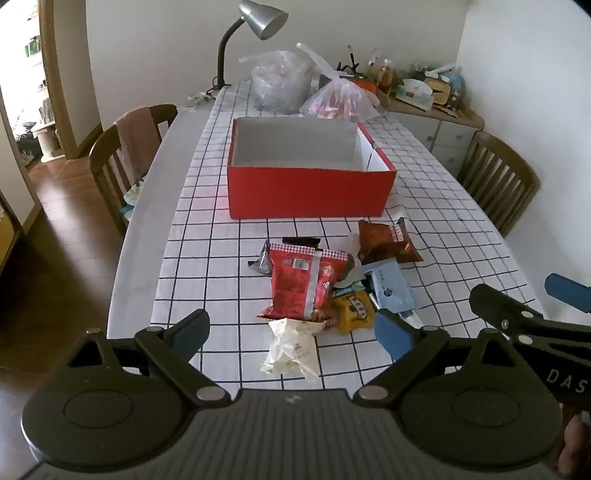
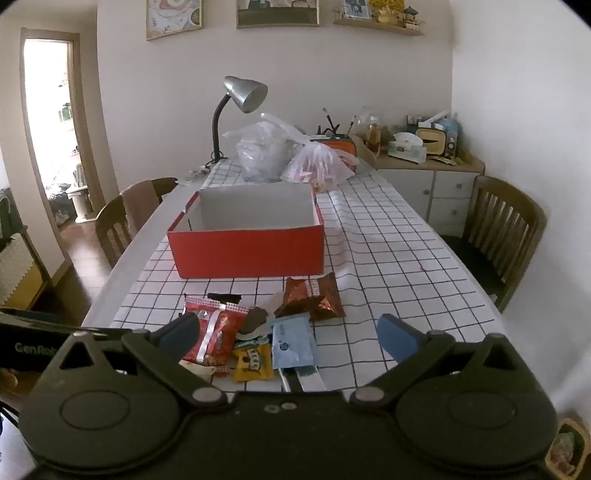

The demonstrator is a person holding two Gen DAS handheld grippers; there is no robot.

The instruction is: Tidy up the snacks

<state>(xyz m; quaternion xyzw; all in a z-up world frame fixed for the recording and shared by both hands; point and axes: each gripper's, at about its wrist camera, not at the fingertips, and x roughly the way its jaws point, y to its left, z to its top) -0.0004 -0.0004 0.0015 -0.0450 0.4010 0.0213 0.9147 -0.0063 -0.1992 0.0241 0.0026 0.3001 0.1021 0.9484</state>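
I have both grippers hovering over the near end of a long table (image 1: 443,192) under a white cloth with a black grid. My left gripper (image 1: 291,332) has its jaws spread wide with nothing between the pads, and the right gripper (image 2: 288,338) is just as released and empty.

The snacks lie in a loose heap on the cloth just ahead of me: a big red foil snack bag with a silver seam (image 1: 306,284), a crumpled white paper wrapper (image 1: 291,349) touching its near end, a small yellow packet with a cartoon print (image 1: 354,314), a pale blue flat pouch (image 1: 391,291) and a shiny brown foil bag (image 1: 388,242) on the far right of the pile. Beyond them stands the open red cardboard box with a white inside (image 1: 310,192), empty as far as I can see, with a clear strip of cloth between it and the heap.

Behind the box sit two knotted clear plastic bags (image 1: 280,85) and a grey gooseneck desk lamp (image 1: 262,18). Wooden slat-back chairs (image 1: 498,181) flank the table, and a cluttered white sideboard (image 1: 436,125) fills the far right corner.

Writing (what little resolves): "DAS" on the right gripper's body in the left view, "GenRob" on the left one's in the right view. The packet print is too small to read.
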